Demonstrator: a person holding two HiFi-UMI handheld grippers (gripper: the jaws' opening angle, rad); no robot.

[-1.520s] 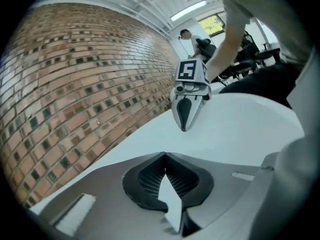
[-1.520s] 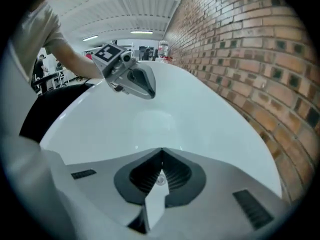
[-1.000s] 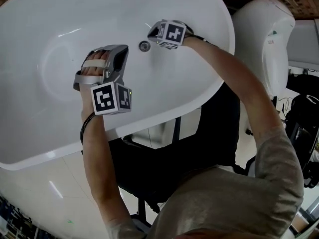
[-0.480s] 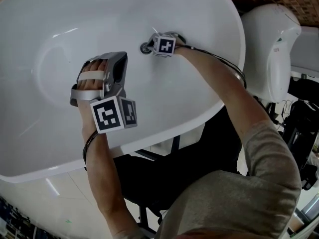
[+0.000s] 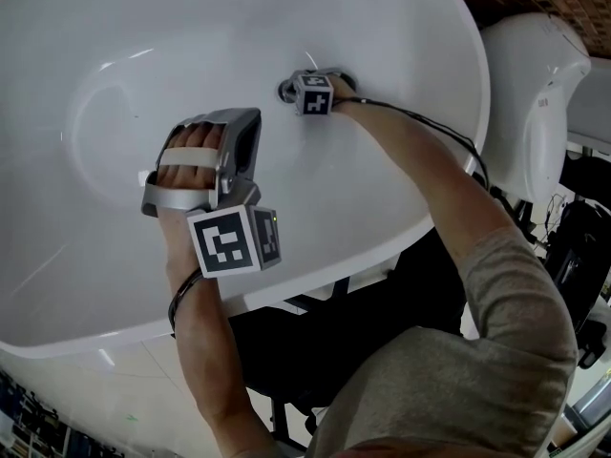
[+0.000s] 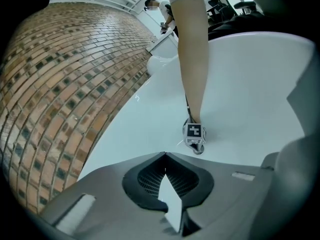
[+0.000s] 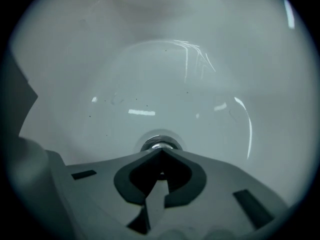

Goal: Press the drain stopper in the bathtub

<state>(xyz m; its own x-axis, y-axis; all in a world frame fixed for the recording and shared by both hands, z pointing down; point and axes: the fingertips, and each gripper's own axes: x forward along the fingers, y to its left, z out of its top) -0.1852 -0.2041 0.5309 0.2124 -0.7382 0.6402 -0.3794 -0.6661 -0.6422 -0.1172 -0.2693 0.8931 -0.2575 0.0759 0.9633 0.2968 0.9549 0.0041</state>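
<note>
The chrome drain stopper (image 5: 285,90) sits in the floor of the white bathtub (image 5: 115,55). My right gripper (image 5: 294,90) reaches down into the tub, its marker cube just right of the stopper. In the right gripper view its jaws are shut, and their joined tips (image 7: 161,152) sit right at the stopper (image 7: 160,145); contact cannot be told. My left gripper (image 5: 239,127) hovers over the tub's middle, shut and holding nothing. The left gripper view shows the right gripper's cube (image 6: 194,132) down on the tub floor.
The tub's rim (image 5: 474,74) curves round at the right. A white rounded fixture (image 5: 535,93) stands beyond the rim. A brick wall (image 6: 60,84) rises behind the tub. Dark furniture (image 5: 382,294) stands at the tub's near side, under the person's arm.
The right gripper has gone deeper into the tub and closed onto the drain stopper. The left gripper has drifted slightly lower and to the right in the view.
</note>
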